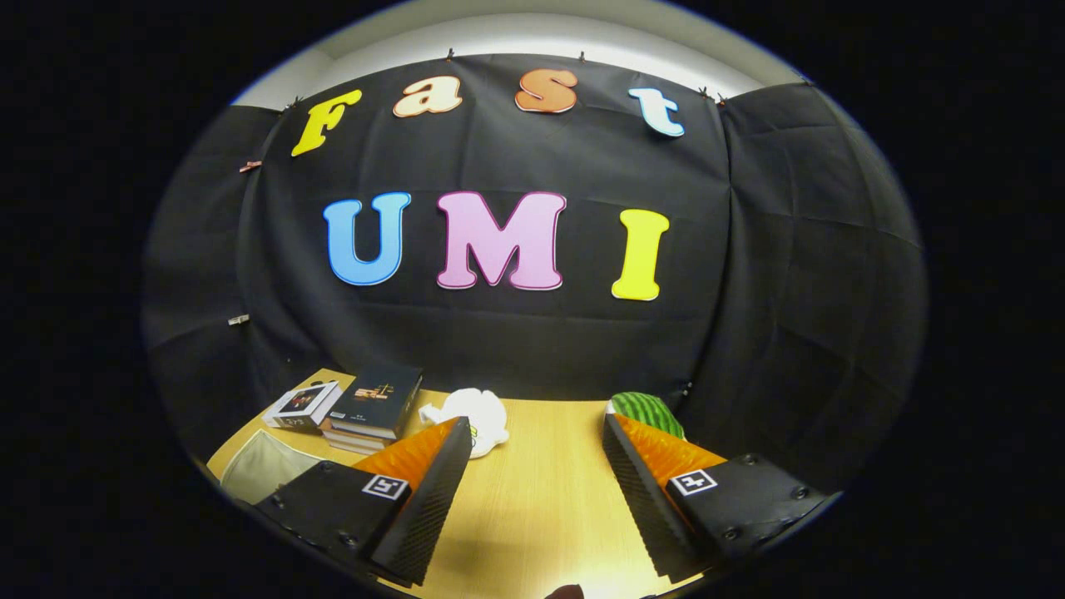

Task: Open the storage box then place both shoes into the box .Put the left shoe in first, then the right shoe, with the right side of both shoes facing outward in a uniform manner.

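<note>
While my fingers hang over the tabletop, biggest thing in view is the booth wall, black cloth filling everything beyond the table. Next down: wooden table [532, 499], light grain, bare patch running between my fingers and out ahead of them.

My gripper [532, 433] is spread wide, jaws well apart, nothing between them, nothing touching either finger. Each finger carries a small square marker tag near its base.

Beyond my left finger: stack of books [372, 408] w/ a dark cover on top, lying flat near the table's far edge. Just left of the stack, a small flat box [301, 406] w/ a printed lid, tilted a bit, touching or nearly touching the books, can't tell which. Nearer me on that side, a pale translucent item [265, 474] at the table's left edge, partly hidden by my left finger; could be the storage box or its lid, can't tell.

Just ahead of my left fingertip, right of the books: white object [476, 418], rounded, partly hidden behind the tip. Might be a shoe, not clear enough to say.

Beyond my right fingertip: green striped watermelon-pattern object [651, 412] at the table's far edge, lower part hidden by the finger.
</note>
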`<state>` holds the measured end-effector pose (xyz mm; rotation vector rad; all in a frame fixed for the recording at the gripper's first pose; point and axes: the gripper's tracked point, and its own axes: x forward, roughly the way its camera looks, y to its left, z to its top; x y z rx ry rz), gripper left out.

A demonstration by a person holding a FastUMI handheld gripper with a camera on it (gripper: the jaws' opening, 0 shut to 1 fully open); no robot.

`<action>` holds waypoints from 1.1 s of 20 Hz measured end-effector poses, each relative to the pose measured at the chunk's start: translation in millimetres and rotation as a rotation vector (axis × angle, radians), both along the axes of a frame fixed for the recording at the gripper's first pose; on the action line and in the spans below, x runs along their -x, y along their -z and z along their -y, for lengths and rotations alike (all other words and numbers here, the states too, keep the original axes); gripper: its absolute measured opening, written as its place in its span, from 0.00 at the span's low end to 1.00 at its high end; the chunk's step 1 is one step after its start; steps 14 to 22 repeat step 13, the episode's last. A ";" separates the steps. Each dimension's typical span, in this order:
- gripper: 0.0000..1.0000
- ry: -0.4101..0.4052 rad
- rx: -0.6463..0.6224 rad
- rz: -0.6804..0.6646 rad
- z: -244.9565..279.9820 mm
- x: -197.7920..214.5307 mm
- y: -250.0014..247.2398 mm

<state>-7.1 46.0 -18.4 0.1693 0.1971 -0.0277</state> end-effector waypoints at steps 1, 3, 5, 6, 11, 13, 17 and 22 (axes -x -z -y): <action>0.98 0.008 0.008 0.014 6.0 -0.7 -2.6; 0.98 0.023 0.047 0.051 20.0 -2.2 -7.4; 0.98 0.025 0.070 0.069 26.0 -1.0 -10.1; 0.98 0.027 0.073 0.071 29.2 -0.7 -9.8; 0.98 0.039 0.062 0.082 38.3 -1.7 -9.6; 0.98 0.044 0.059 0.086 41.8 0.0 -9.6; 0.98 0.044 0.059 0.086 41.8 0.0 -9.6; 0.98 0.044 0.059 0.086 41.8 0.0 -9.6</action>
